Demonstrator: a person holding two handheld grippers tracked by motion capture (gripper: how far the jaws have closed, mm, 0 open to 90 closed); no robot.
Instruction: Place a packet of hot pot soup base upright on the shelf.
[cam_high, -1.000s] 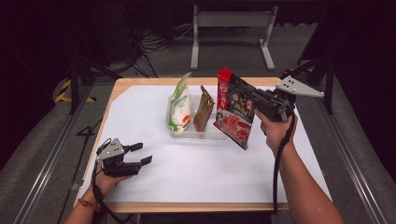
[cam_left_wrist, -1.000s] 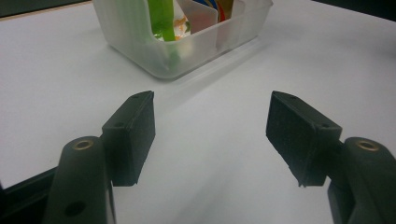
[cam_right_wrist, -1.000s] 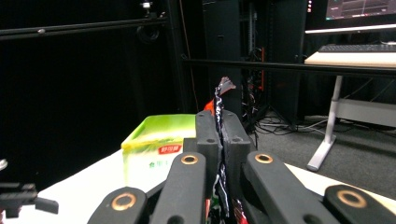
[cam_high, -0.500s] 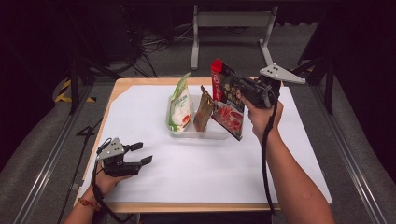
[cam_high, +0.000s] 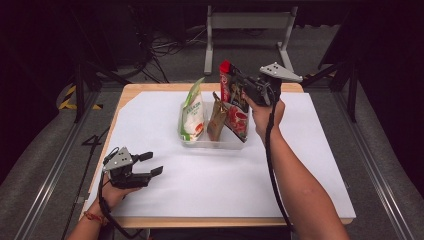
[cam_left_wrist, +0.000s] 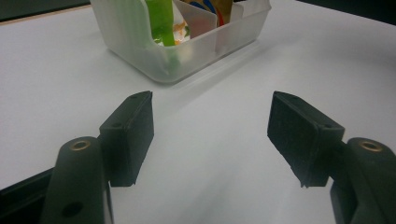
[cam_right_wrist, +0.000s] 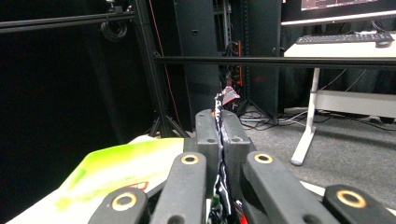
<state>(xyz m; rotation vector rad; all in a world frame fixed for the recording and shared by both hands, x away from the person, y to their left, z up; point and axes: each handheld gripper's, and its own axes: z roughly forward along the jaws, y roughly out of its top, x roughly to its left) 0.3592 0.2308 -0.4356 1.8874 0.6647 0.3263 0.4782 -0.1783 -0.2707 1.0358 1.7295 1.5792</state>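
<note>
At the near left of the white-covered table (cam_high: 300, 165), the left gripper (cam_high: 150, 163) rests low in the person's left hand (cam_high: 114, 192), its 2 black jaws spread wide with nothing between them. In the left gripper view the same jaws stand far apart over bare white surface, pointing toward the clear plastic bin (cam_left_wrist: 187, 51), which sits a little way ahead and untouched.

The clear plastic bin (cam_high: 210, 142) stands near the middle of the table, toward the far side. In its left part a green and white pouch (cam_high: 191, 112) stands upright, leaning slightly. Just right of it, past a divider, a brown pouch (cam_high: 217, 120) stands upright as well.

At the right end of the bin a red packet (cam_high: 235, 107) hangs tilted, its top edge up and to the left, its lower end down inside or just at the bin's right compartment; whether it touches the floor of the bin I cannot tell. The right gripper (cam_high: 244, 85) is clamped on the upper part of this red packet, held by the person's right hand (cam_high: 265, 112) above the bin's right side. In the right gripper view the 2 jaws are pressed nearly together with the thin edge of the red packet (cam_right_wrist: 220, 140) pinched between them, and the green and white pouch (cam_right_wrist: 112, 172) shows below at the left.
</note>
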